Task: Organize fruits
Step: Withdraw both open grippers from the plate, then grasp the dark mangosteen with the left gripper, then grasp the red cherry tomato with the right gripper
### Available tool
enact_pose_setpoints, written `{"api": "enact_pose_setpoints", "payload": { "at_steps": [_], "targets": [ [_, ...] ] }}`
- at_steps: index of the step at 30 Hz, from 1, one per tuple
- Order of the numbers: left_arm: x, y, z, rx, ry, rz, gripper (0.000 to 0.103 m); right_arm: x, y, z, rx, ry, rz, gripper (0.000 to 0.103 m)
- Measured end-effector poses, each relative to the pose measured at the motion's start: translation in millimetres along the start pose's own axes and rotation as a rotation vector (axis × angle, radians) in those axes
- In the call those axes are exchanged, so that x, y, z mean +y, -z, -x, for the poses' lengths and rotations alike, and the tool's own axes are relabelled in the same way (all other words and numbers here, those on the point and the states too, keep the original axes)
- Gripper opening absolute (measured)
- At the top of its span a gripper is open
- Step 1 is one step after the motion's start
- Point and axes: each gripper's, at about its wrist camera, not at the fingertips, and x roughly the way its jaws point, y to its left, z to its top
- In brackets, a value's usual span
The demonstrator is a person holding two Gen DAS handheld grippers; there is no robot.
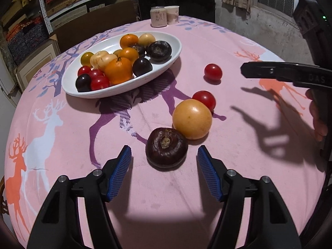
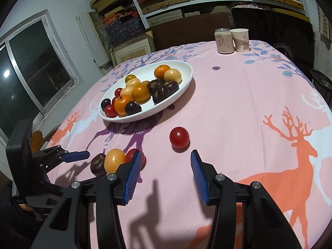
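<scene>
Since most fruit sits in the dish (image 1: 174, 57), we hold left gripper (image 1: 164, 159) fingers released around the chestnut (image 1: 166, 147), right gripper (image 2: 167, 161) released near a tomato (image 2: 179, 138).

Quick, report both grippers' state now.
Left gripper: open, empty, jaws flanking the dark fruit.
Right gripper: open, empty.

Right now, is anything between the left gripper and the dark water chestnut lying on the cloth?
Nothing visible. The left gripper is open, and the water chestnut lies just ahead between its fingertips on bare tablecloth. The yellow-orange fruit touches its far side, beyond it, not in the approach path.
</scene>
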Motion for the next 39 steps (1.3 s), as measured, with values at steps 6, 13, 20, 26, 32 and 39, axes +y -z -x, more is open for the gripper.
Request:
{"api": "enact_pose_setpoints", "payload": {
  "at_steps": [6,13,20,26,32,39],
  "targets": [
    [6,2,-1,-0.028,0.044,0.026,0.041,1,-4,-10,0.016,0.042,0.035,0.049],
    [35,4,23,-0.133,0.072,0.156,0.041,13,-19,-39,0.055,0.127,0.128,0.049],
    [37,4,22,-0.127,0.081,0.165,0.041,20,-26,-65,0.095,0.185,0.169,0.037],
    [37,5,18,-0.114,0.082,0.168,0.041,19,-26,-64,0.083,0.204,0.174,0.029],
    [38,5,16,-0.11,0.077,0.175,0.041,20,-26,-70,0.1,0.217,0.187,0.03],
    [38,5,14,-0.103,0.068,0.175,0.041,18,-25,-71,0.095,0.216,0.181,0.028]
  ]
}}
